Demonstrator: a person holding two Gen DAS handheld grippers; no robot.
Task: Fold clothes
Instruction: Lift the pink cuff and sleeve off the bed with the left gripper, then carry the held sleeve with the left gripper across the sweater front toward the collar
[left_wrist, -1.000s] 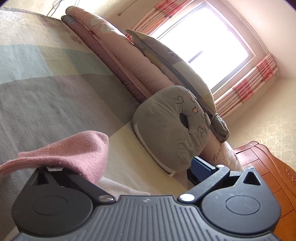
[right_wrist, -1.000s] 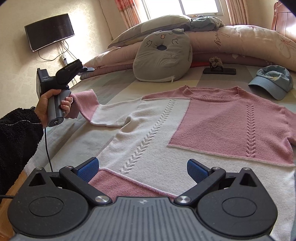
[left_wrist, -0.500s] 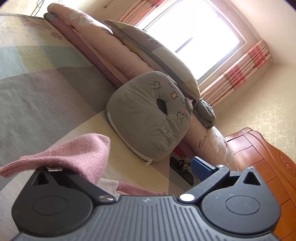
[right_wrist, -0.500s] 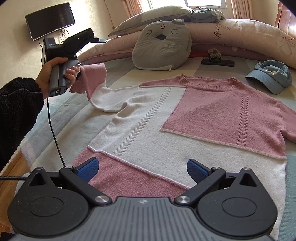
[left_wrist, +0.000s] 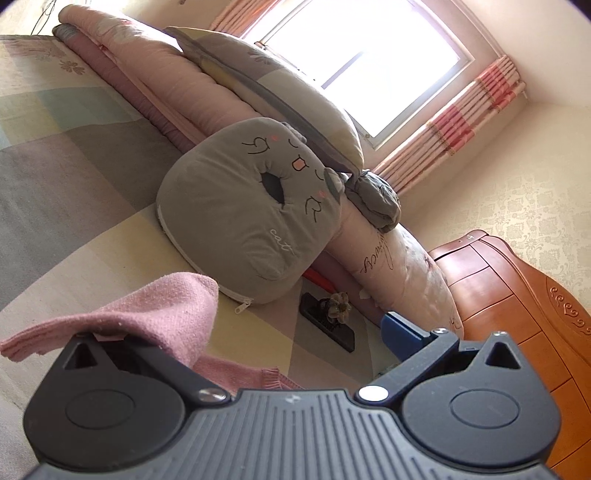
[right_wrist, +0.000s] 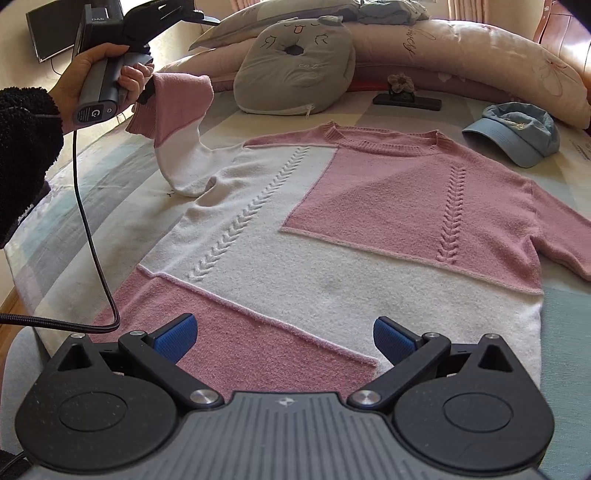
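A pink and white knit sweater lies flat, front up, on the bed. Its left sleeve is lifted off the bed, with the pink cuff draped over the left finger of my left gripper. That finger is hidden under the cuff, and the jaws stand wide apart. A hand holds that gripper's handle, its fingers right against the cuff. My right gripper hovers open over the pink hem, nothing between its blue pads.
A grey cat cushion and rolled quilts line the far side of the bed. A blue cap lies beside the right sleeve, a phone with a flower charm behind the collar. A cable hangs from the left gripper. A wooden headboard stands at right.
The left gripper has risen and swung toward the sweater's body, carrying the sleeve cuff up off the bed. The right gripper has stayed open over the hem.
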